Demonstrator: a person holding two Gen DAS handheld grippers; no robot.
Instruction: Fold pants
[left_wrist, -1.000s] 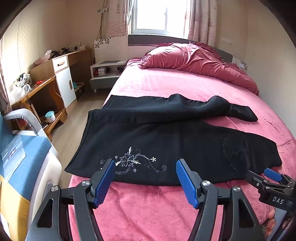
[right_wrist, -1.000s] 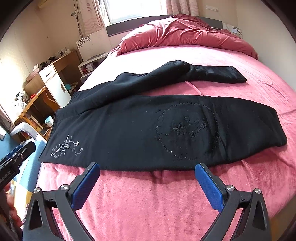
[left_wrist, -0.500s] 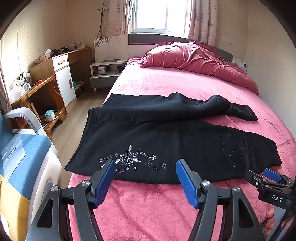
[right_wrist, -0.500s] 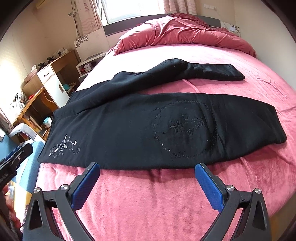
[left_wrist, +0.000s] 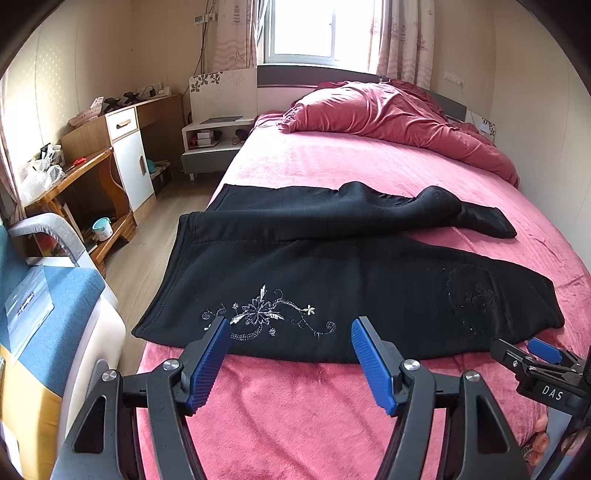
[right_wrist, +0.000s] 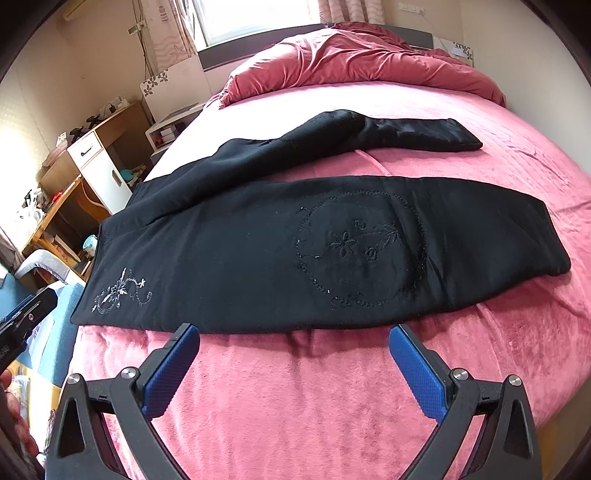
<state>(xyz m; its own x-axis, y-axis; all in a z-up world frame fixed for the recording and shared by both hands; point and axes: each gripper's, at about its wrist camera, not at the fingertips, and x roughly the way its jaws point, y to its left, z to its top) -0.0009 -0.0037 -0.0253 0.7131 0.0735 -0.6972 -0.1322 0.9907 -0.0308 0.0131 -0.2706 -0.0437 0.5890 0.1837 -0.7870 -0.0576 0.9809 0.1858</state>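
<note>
Black pants (left_wrist: 332, 269) (right_wrist: 258, 243) lie spread across the pink bed, waistband at the left edge, the two legs running right. White embroidery (left_wrist: 266, 314) marks the near hip; a dark stitched circle (right_wrist: 362, 247) sits on the near leg. The far leg is rumpled and bends away from the near one. My left gripper (left_wrist: 290, 326) hovers open over the near hem by the white embroidery, nothing between its blue pads. My right gripper (right_wrist: 293, 334) stands open just short of the near leg's edge, also empty. The right gripper's tip (left_wrist: 532, 354) shows at the left wrist view's lower right.
A rumpled red duvet (left_wrist: 388, 118) fills the bed's head. A white nightstand (left_wrist: 214, 140), a wooden desk (left_wrist: 92, 155) and a white cabinet stand left of the bed. A blue-topped box (left_wrist: 48, 317) and grey chair back (left_wrist: 48, 229) are close at the left.
Both views have shifted slightly; the pants sit a little further from the pads than a second ago. Both grippers stay open and empty.
</note>
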